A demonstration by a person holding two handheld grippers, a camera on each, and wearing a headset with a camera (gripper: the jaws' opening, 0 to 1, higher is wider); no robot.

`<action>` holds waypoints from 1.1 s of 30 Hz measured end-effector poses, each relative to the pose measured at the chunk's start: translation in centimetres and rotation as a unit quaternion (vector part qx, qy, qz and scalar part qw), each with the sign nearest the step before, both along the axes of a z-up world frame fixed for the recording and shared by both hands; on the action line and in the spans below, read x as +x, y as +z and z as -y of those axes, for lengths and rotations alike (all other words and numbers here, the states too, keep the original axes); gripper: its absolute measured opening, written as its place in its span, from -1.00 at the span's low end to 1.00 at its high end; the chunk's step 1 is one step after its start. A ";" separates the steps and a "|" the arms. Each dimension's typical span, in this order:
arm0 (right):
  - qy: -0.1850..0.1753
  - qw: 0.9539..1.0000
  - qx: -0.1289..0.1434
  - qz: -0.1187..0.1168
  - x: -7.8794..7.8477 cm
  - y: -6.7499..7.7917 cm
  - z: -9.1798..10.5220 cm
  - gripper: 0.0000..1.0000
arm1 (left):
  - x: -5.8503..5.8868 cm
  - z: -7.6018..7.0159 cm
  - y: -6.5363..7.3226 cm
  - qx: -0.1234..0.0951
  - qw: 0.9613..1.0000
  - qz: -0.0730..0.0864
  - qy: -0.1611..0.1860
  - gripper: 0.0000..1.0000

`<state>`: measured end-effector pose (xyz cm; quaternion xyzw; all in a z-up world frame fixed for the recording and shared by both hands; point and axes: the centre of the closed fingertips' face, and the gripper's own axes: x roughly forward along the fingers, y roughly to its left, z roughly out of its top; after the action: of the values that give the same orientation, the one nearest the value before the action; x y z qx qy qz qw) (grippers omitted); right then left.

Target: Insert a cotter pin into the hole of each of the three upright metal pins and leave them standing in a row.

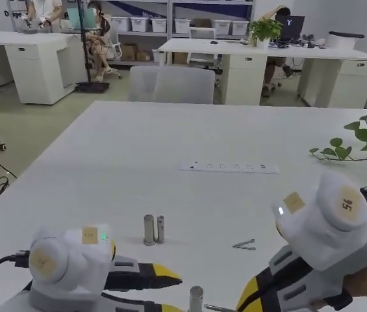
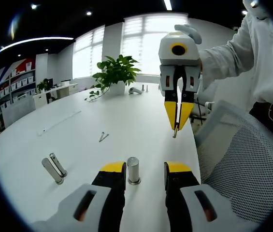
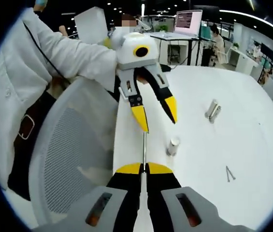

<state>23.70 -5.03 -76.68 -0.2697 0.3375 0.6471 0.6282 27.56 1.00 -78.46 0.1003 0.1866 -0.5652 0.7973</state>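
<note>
Left gripper view: upright metal pin (image 2: 134, 170) between spread jaws

Left gripper (image 2: 146, 169) straddles it, jaws apart, contact unclear. Right gripper (image 3: 145, 168) pinches a cotter pin (image 3: 144, 145), its tip near that pin. Other two pins (image 2: 59, 165) stand side by side, well apart from both.

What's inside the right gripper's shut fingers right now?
A thin silver metal cotter pin juts from the yellow-tipped fingers of the right gripper. Its clamped end is covered by them.
</note>
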 end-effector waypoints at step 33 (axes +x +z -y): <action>-0.117 0.993 -0.017 -0.028 -0.2 -1.9 1.3 -0.93 | 2.7 1.4 -6.5 0.004 0.999 -0.016 0.030 -0.62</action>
<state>23.51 -6.37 -78.59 -0.2207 0.3953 0.5706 0.6852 30.24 -0.36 -85.01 0.0889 0.2044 -0.5416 0.8105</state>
